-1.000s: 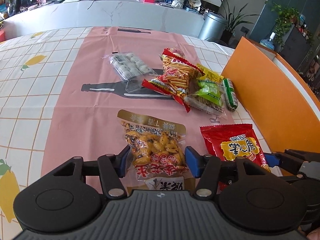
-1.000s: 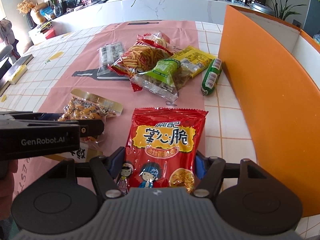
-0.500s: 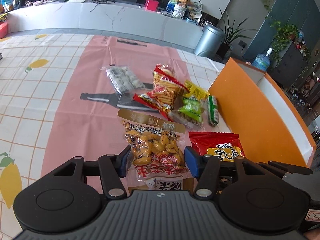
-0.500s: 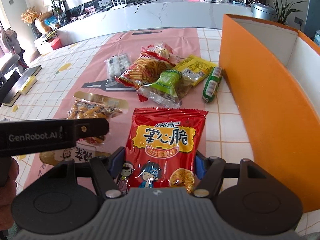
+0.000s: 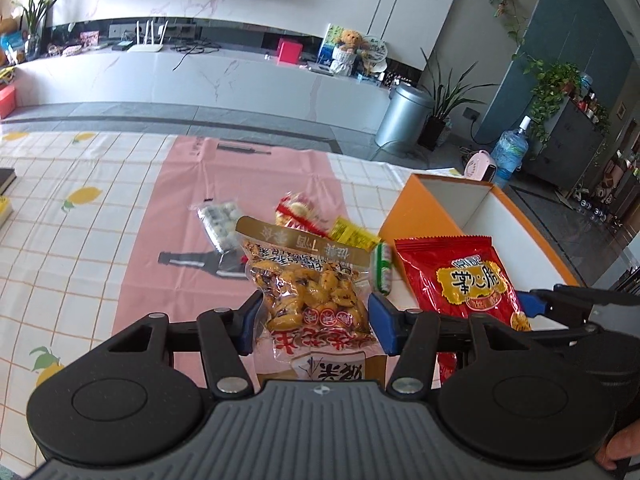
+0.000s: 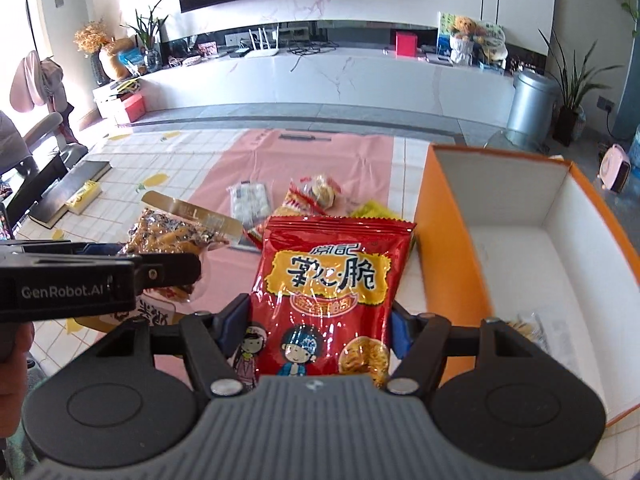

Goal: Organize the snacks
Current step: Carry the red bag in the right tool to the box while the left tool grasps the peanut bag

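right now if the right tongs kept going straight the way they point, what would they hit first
Probably the loose snack pile on the pink mat, ahead of the red bag the right tongs grip. The orange box lies off to the side. Depth is hard to judge.

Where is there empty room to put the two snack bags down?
Inside the orange box, its white floor is mostly bare; only a small packet lies near the front. The pink mat left of the snack pile is bare too. Around that pile it is crowded.
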The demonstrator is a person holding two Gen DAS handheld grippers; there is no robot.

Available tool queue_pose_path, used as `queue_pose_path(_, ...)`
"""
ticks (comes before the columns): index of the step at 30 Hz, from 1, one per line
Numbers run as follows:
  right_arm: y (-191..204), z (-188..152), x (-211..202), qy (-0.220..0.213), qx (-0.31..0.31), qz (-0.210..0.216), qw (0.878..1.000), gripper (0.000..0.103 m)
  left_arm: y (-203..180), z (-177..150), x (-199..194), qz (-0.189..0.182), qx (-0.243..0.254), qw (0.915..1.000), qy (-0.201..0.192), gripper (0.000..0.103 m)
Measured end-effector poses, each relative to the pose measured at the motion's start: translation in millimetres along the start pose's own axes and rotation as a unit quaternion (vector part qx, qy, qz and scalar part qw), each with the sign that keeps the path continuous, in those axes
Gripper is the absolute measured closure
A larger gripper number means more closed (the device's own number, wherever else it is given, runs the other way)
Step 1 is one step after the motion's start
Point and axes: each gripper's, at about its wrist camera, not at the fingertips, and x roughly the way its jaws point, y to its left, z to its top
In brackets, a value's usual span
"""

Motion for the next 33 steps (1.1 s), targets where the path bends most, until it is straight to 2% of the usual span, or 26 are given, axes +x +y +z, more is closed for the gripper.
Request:
queue_pose_path(1, -5, 4, -5, -0.001, -0.003, 0.001, 1.000, 0.037, -4, 3, -2, -0.002, 0.002, 1.0000, -0.003, 0.041)
queue_pose_path(4, -22, 14, -16, 0.000, -0.004, 0.008, 1.000, 0.037, -19, 14, -6, -0.011, 0.018, 0.9997, -0.009, 0.076)
queue_pose_path(7, -42, 21, -27, 0.006, -0.002, 0.010, 1.000, 0.037, -37, 26, -4, -0.033, 0.025, 0.9990, -0.014, 0.082)
queue_pose_path(8, -50, 22, -29, 0.008, 0.000, 0.009, 1.000, 0.037, -44, 29, -2, -0.037, 0.037, 0.9985, -0.017, 0.089)
queue_pose_path(9, -59, 24, -29, 0.011, 0.005, 0.007, 1.000, 0.037, -52, 32, 1, -0.039, 0.049, 0.9978, -0.019, 0.090)
queue_pose_path(14, -101, 26, -36, 0.019, 0.031, 0.006, 0.999, 0.037, -69, 38, 18, -0.051, 0.083, 0.9952, 0.004, 0.092)
queue_pose_path(15, -108, 25, -38, 0.018, 0.034, 0.007, 0.999, 0.037, -68, 36, 23, -0.049, 0.090, 0.9945, 0.021, 0.090)
queue_pose_path(16, -115, 25, -39, 0.019, 0.035, 0.006, 0.999, 0.037, -66, 35, 29, -0.045, 0.096, 0.9936, 0.038, 0.085)
queue_pose_path(18, -125, 24, -37, 0.026, 0.037, 0.003, 0.999, 0.037, -62, 29, 41, -0.024, 0.104, 0.9921, 0.066, 0.071)
queue_pose_path(20, -138, 24, -31, 0.037, 0.040, -0.005, 0.998, 0.037, -58, 21, 50, -0.003, 0.109, 0.9900, 0.089, 0.047)
queue_pose_path(23, -159, 23, -20, 0.054, 0.041, -0.019, 0.998, 0.037, -54, 6, 65, 0.000, 0.117, 0.9860, 0.118, 0.031)
queue_pose_path(28, -189, 15, 5, 0.098, 0.052, -0.022, 0.994, 0.037, -52, -22, 94, 0.019, 0.164, 0.9732, 0.161, 0.021)
queue_pose_path(31, -198, 13, 19, 0.121, 0.046, -0.026, 0.991, 0.037, -51, -36, 111, 0.025, 0.182, 0.9653, 0.186, 0.020)
queue_pose_path(33, -204, 10, 30, 0.141, 0.040, -0.022, 0.989, 0.037, -49, -42, 118, 0.029, 0.184, 0.9631, 0.194, 0.020)
